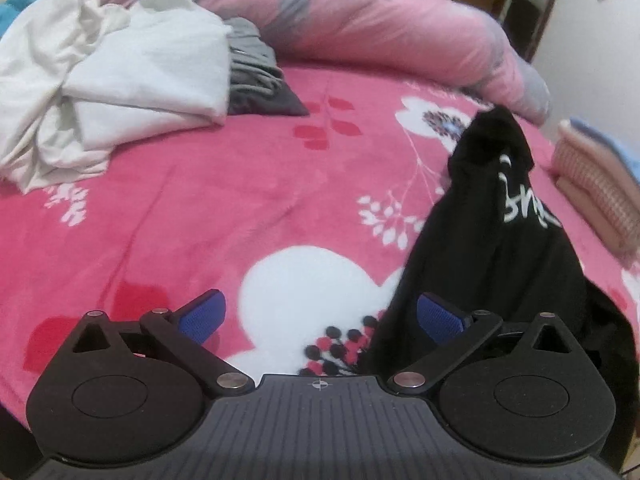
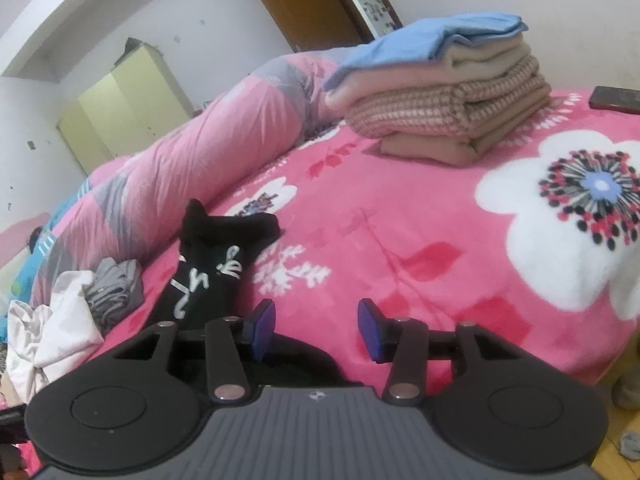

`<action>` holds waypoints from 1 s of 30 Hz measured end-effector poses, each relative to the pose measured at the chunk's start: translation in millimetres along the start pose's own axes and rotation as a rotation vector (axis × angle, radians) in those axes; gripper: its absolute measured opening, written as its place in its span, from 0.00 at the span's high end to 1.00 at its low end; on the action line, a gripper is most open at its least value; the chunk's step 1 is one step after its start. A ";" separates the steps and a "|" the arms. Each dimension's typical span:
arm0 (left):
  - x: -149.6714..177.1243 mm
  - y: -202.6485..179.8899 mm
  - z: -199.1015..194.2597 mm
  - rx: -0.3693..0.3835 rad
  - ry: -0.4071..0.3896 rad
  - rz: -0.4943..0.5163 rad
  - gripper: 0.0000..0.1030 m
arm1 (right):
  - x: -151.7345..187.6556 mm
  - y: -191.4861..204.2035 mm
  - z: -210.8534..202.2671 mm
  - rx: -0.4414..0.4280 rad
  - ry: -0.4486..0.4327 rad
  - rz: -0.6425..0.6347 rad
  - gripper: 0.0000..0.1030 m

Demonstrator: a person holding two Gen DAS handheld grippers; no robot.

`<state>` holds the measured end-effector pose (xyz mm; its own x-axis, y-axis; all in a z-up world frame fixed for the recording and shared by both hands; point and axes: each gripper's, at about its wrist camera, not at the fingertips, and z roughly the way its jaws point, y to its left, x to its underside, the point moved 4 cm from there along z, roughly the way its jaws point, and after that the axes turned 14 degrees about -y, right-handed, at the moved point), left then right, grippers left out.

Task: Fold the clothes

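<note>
A black garment with white lettering [image 1: 500, 248] lies bunched on the pink flowered blanket [image 1: 240, 200], running from the right of the bed toward the near edge. My left gripper [image 1: 320, 316] is open just above the blanket; its right blue pad [image 1: 438, 318] sits against the garment's edge, its left pad over bare blanket. In the right wrist view the same black garment [image 2: 216, 268] lies left of my right gripper [image 2: 316, 328], which is open with nothing between its pads; dark cloth shows just under its body.
Crumpled white clothes [image 1: 100, 80] and a grey garment [image 1: 256, 72] lie at the far left. A rolled pink quilt [image 1: 380, 28] lines the far side. A stack of folded clothes [image 2: 440, 96] and a phone [image 2: 616, 98] sit at the right.
</note>
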<state>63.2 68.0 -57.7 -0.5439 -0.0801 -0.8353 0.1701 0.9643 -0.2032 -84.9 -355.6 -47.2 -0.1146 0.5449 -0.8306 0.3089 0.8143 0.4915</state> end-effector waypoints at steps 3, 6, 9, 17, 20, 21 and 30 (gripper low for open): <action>0.1 -8.9 6.6 0.026 -0.009 0.022 0.00 | -2.7 8.5 4.3 -0.027 -0.002 0.003 0.52; -3.5 -15.1 12.6 0.044 -0.021 0.032 0.00 | 0.8 21.2 14.5 -0.067 0.020 -0.004 0.52; -9.7 -18.0 16.6 0.067 -0.036 0.023 0.00 | 4.3 34.0 24.7 -0.108 0.042 -0.010 0.52; -28.3 -27.9 32.2 0.103 -0.066 0.024 0.00 | 9.6 65.0 58.4 -0.192 0.100 -0.021 0.46; -30.6 -36.4 42.1 0.123 -0.067 0.049 0.00 | 8.4 74.3 73.1 -0.210 0.118 -0.020 0.41; -30.5 -40.0 47.0 0.122 -0.065 0.064 0.00 | 8.0 77.4 78.0 -0.216 0.124 -0.020 0.39; -23.0 -60.4 82.2 0.114 -0.026 0.152 0.11 | 3.7 109.0 127.4 -0.257 0.164 -0.065 0.30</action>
<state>133.0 -9.2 -68.2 -0.4834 0.0560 -0.8736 0.3413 0.9310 -0.1292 68.6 -290.3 -30.0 -0.2833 0.4984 -0.8194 0.0497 0.8609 0.5064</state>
